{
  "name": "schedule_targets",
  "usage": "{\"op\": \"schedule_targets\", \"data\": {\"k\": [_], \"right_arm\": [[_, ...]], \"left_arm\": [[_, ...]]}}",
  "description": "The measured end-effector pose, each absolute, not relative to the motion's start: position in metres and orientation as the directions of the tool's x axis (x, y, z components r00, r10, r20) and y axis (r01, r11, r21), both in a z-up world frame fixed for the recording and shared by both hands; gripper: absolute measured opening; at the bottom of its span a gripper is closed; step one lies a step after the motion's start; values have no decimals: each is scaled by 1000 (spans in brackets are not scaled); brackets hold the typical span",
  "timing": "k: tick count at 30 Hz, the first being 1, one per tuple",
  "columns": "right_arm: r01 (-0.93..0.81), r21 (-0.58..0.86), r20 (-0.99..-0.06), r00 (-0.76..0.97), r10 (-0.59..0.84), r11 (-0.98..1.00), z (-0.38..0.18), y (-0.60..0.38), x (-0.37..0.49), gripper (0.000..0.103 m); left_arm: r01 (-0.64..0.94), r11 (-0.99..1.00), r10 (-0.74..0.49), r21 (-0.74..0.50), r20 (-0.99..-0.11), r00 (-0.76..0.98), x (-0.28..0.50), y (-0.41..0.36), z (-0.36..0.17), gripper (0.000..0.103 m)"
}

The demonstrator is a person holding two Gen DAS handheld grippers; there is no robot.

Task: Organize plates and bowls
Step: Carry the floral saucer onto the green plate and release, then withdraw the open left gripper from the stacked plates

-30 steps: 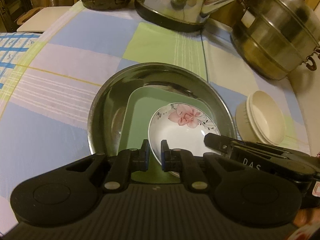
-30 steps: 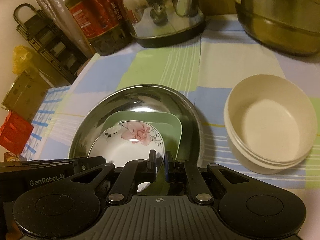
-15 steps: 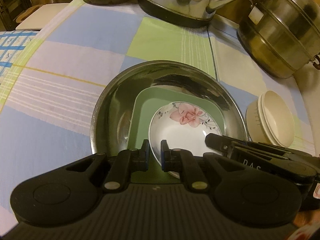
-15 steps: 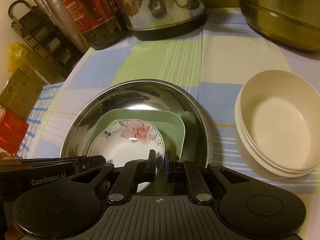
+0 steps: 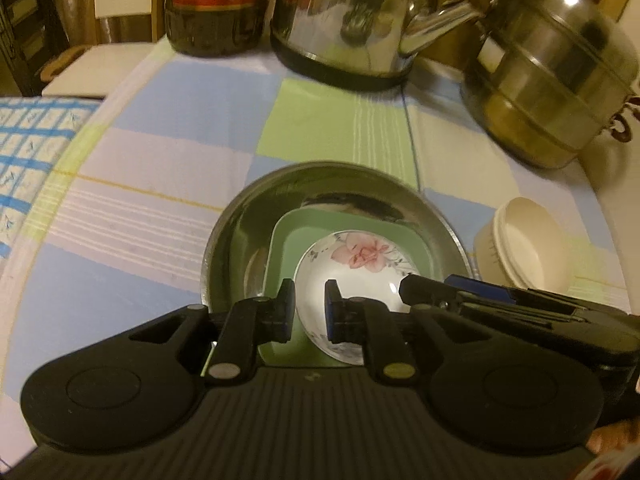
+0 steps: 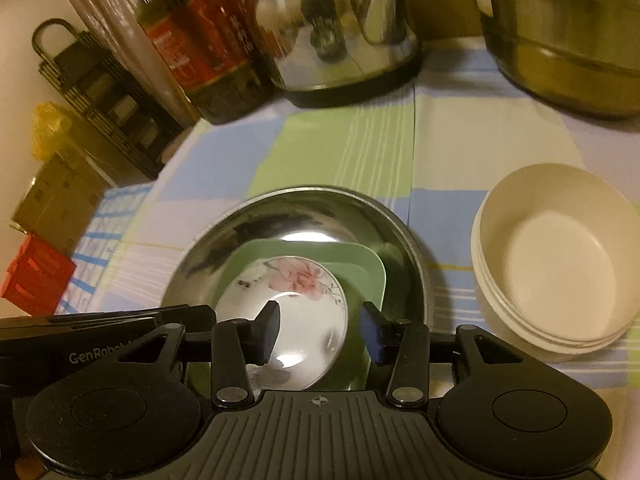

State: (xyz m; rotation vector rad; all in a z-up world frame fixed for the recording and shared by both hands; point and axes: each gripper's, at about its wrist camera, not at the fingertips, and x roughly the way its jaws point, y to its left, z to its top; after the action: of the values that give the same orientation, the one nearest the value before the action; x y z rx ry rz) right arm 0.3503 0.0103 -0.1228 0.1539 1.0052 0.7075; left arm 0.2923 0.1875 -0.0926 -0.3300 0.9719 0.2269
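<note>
Floral bowl (image 6: 296, 300) in green plate (image 6: 360, 268), probably.

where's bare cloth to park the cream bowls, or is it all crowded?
Free: the checked tablecloth left of the round steel basin, and the strip between basin and chrome kettle. Crowded: the back edge, with dark bottle, kettle and steel steamer pot; the stacked cream bowls sit close beside the basin's right rim.
</note>
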Motion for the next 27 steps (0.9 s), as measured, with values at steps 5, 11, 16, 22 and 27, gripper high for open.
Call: {"op": "schedule_targets", "data": {"k": [5,11,16,22,27], "right_arm": [[-463,466,-680,358,640,754,-103,-13,339,56],[-448,465,-658,402,637,763,-79,-51,316,65],[-433,447,-651,443,616,783,-60,-91,292,70],[-414,430,-654,470,593,802,-43,-142,263,71],[-409,408,-666,478,573,816,-35,-177,239,72]], "left_arm": [[-321,932,57,-168,-807,588,271,173,-69,13],[-288,942,48,-170,-784,619,242,140,-44,13],[-242,952,13,-185,-770,638,217,103,-27,13],[-197,959,-30,-204,-764,645,187,61,-17,14],[-182,960,-50,-213,-769,637,164,30,-15,14]]}}
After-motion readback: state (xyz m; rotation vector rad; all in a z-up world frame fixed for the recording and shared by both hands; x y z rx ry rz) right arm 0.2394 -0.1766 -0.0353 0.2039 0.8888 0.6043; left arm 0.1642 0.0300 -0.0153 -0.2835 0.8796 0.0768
